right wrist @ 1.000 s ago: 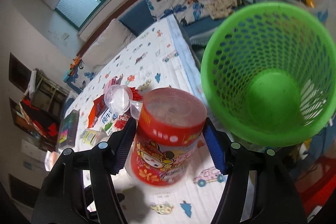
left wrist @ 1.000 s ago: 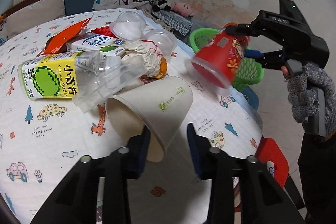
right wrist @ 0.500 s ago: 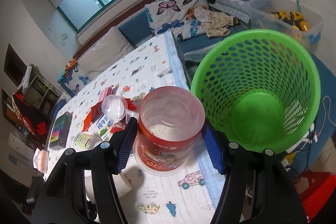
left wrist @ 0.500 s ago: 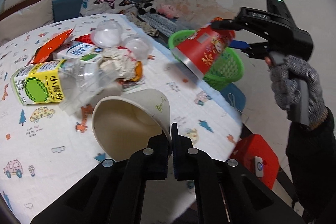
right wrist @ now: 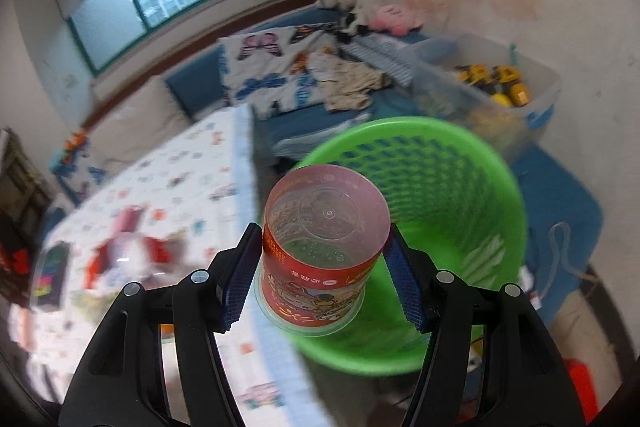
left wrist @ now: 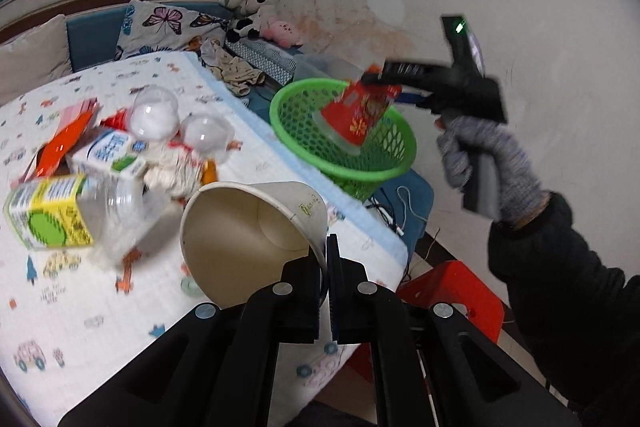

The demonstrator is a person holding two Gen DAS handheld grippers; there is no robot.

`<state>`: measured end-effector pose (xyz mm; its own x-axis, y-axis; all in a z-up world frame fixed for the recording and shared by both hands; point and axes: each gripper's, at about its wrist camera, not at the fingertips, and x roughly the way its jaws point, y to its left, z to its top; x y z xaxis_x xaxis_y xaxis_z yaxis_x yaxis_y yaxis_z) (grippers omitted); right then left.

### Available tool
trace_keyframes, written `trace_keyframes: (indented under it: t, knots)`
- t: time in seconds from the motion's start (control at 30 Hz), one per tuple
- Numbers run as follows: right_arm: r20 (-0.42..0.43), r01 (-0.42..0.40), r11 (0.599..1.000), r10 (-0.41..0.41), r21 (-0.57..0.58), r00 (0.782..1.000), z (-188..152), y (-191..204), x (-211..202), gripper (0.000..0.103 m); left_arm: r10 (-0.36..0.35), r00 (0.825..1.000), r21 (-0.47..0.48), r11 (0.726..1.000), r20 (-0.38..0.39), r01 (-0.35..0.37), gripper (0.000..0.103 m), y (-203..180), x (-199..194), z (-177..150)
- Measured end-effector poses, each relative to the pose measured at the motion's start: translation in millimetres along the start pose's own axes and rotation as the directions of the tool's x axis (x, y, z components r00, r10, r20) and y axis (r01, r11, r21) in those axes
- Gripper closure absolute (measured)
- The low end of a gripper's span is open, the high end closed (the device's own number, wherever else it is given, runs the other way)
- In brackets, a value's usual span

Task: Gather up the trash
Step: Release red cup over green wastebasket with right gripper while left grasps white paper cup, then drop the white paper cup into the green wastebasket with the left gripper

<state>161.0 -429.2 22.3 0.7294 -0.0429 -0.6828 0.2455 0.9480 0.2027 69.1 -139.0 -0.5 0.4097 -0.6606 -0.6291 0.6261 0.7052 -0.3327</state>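
My right gripper [right wrist: 323, 267] is shut on a red printed cup [right wrist: 320, 251] and holds it over the rim of the green basket [right wrist: 472, 227]. In the left wrist view the red cup [left wrist: 358, 111] hangs tilted, mouth down, over the basket [left wrist: 304, 131], held by the right gripper [left wrist: 384, 87]. My left gripper [left wrist: 325, 267] is shut on the rim of a white paper cup [left wrist: 248, 239], lifted above the table with its mouth facing me.
A trash pile sits on the patterned table [left wrist: 80, 307]: a yellow-green carton [left wrist: 48, 219], a milk carton [left wrist: 108, 155], clear plastic domes [left wrist: 156, 115], crumpled paper [left wrist: 176, 167], an orange wrapper [left wrist: 60, 143]. A red stool [left wrist: 452, 291] stands below the table edge.
My right gripper carried the red cup from above the table to over the basket. My left gripper closed on the paper cup's rim and lifted it.
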Motion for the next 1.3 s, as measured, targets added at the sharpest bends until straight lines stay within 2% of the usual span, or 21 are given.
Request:
trace_keyframes:
  t: [0.1,0.23,0.33,0.53,0.67,0.87,1.07,1.3]
  knots:
    - [-0.028,0.061,0.998,-0.062,-0.035,0.998,-6,-10,25,0.041,0.006,1.0,0.001,1.0,0.003,-0.006,0.099,1,6,18]
    - [-0.081,0.1,0.993,-0.105,-0.064,0.991,-16,-22,58,0.041,0.027,1.0,0.021,0.999,0.005,-0.027,0.099,-1,17,41]
    - [-0.123,0.103,0.992,-0.111,-0.071,0.986,-22,-29,76,0.04,0.039,0.999,0.037,0.999,-0.004,-0.039,0.099,-2,32,58]
    - [-0.155,0.084,0.993,-0.095,-0.079,0.983,-27,-36,86,0.04,0.03,0.999,0.034,0.999,-0.037,-0.029,0.099,-4,64,87]
    - [-0.15,0.067,0.994,-0.079,-0.085,0.986,-26,-38,79,0.033,0.03,0.998,0.043,0.999,-0.058,-0.028,0.099,-12,87,105]
    - [-0.098,0.053,0.994,-0.063,-0.097,0.993,-24,-41,52,0.03,0.015,0.995,0.054,0.998,-0.099,-0.009,0.099,-22,125,125]
    - [-0.017,0.054,0.995,-0.056,-0.087,0.998,-26,-50,14,0.023,0.023,0.989,0.084,0.996,-0.148,-0.011,0.099,-34,164,136]
    - [0.018,0.049,0.997,-0.048,-0.051,0.999,-37,-57,-9,0.017,0.025,0.98,0.09,0.996,-0.198,-0.008,0.098,-41,198,138]
